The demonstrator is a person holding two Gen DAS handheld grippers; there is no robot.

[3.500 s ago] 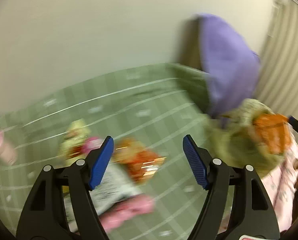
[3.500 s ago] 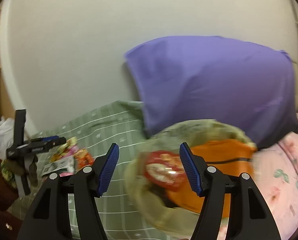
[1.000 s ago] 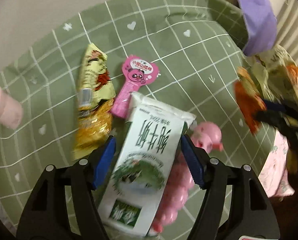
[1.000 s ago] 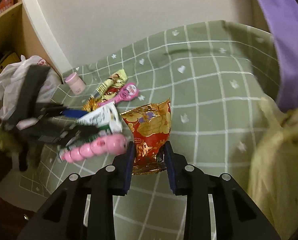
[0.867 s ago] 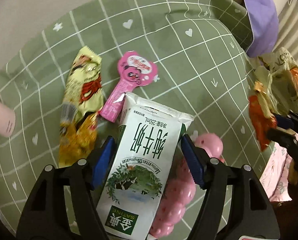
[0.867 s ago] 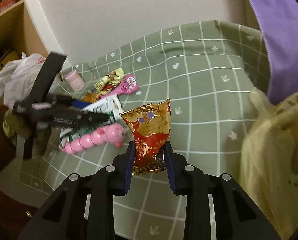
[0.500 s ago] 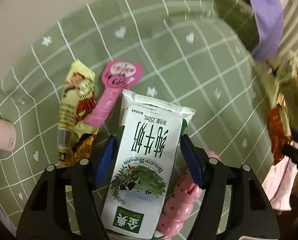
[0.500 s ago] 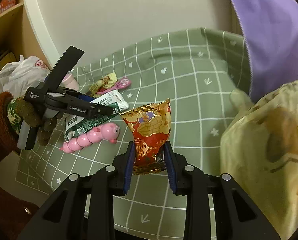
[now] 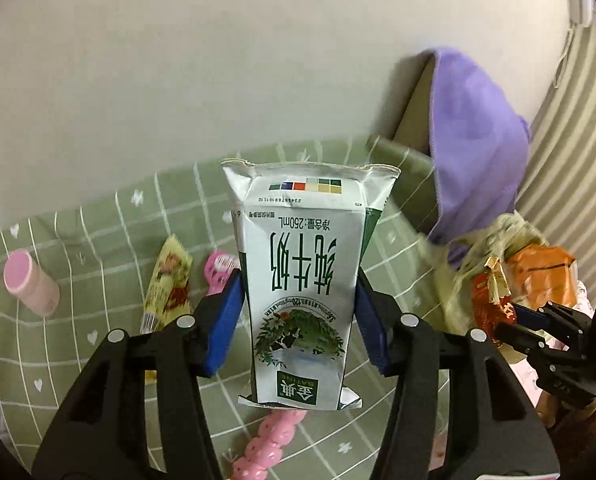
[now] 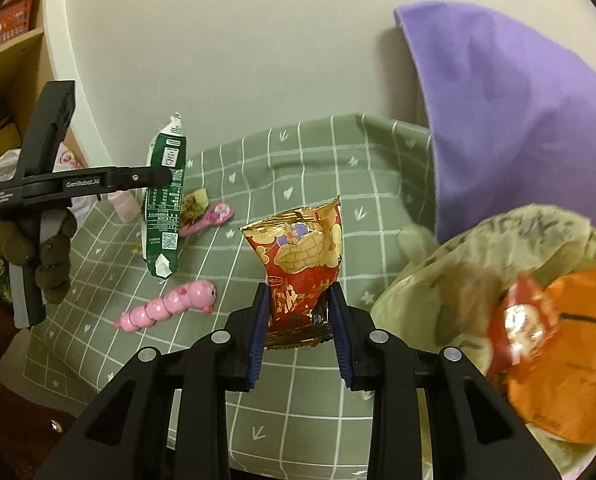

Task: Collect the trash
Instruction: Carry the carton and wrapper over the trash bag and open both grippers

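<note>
A green checked cloth covers the table; a trash bag gapes at its right. The left gripper, jaws just closing, clamps a milk carton aloft. The right gripper pinches a red snack packet above the cloth.

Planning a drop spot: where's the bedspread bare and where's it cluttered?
Bare green bedspread runs from the wall to the near edge, between the pink caterpillar toy and the trash bag. The crowded part is the left strip: pink bottle, yellow wrapper, pink paddle wrapper and the caterpillar.
</note>
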